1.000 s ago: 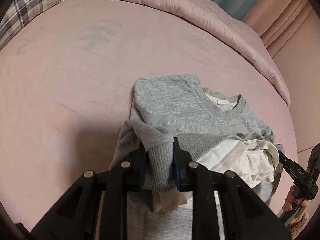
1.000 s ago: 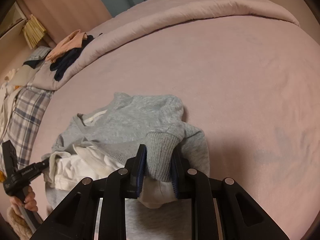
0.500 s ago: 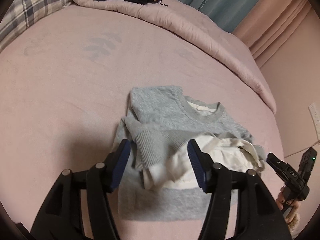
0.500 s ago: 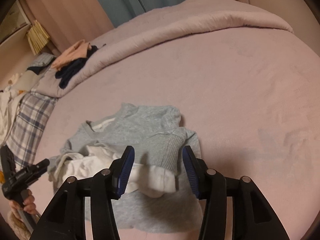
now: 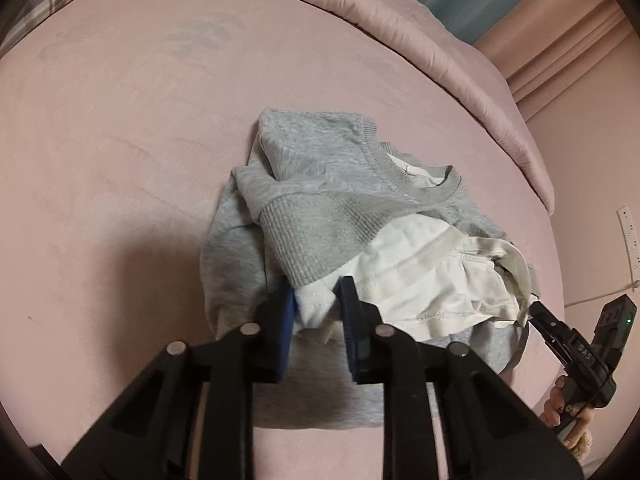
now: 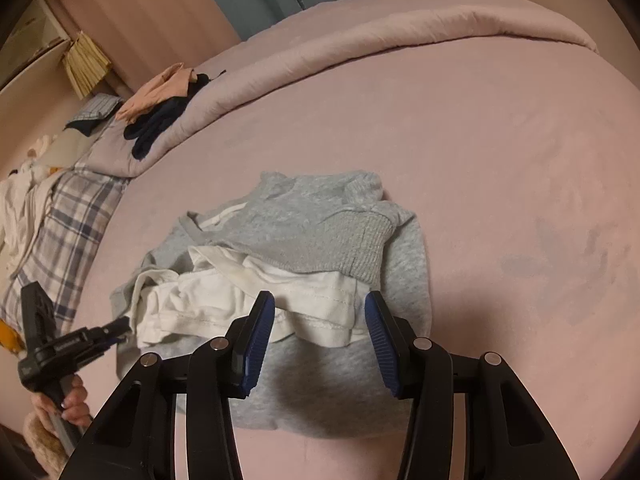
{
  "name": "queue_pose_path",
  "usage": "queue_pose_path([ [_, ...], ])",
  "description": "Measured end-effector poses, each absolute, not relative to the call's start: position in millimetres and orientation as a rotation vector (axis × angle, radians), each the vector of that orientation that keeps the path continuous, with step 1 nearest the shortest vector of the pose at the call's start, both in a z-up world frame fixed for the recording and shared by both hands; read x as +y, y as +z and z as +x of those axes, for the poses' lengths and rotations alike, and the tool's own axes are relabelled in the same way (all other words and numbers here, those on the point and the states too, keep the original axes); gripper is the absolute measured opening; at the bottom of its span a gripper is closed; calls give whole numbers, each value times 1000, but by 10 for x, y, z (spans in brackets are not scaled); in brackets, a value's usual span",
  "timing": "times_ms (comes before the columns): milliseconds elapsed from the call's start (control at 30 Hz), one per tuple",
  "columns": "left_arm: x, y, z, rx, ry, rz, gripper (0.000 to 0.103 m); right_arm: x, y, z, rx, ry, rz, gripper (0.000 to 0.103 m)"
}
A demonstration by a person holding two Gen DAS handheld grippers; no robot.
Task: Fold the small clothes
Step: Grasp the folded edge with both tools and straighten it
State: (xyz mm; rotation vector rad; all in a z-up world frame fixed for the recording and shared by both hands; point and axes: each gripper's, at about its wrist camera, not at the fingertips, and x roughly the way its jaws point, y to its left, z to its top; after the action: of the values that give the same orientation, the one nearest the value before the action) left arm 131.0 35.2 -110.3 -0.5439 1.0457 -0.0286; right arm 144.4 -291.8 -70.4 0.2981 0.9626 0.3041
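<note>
A: Left wrist view has the grey sweatshirt (image 5: 320,184) lying on the pink bed (image 5: 120,140), long axis running away from the camera, neckline at the far end. The left gripper (image 5: 317,300) is closing, its blue pads nipping the white garment (image 5: 416,280) at its near hem.

B: Any part hidden?

A: The sweatshirt's near hem sits behind the gripper's black frame.

B: Right wrist view?

A: It alone shows the clothes pile (image 6: 160,104) and plaid pillow (image 6: 68,224) at left. The right gripper (image 6: 320,316) is closing too, jaws apart, white hem between them, untouched.
</note>
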Motion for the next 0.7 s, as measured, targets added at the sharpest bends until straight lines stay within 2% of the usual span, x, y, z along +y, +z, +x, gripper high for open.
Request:
queue_pose_path([
  [33, 361, -1095, 1298, 1041, -26, -550, 16, -2911, -709, 1442, 962, 301, 290, 36],
  [100, 384, -1048, 1272, 1020, -21, -559, 13, -2885, -714, 1445, 956, 288, 260, 9],
  [400, 509, -612, 1435, 894, -42, -571, 10, -2950, -365, 1524, 861, 347, 320, 7],
  [700, 627, -579, 1888, 872, -6, -581, 9, -2840, -288, 1982, 832, 322, 324, 7],
])
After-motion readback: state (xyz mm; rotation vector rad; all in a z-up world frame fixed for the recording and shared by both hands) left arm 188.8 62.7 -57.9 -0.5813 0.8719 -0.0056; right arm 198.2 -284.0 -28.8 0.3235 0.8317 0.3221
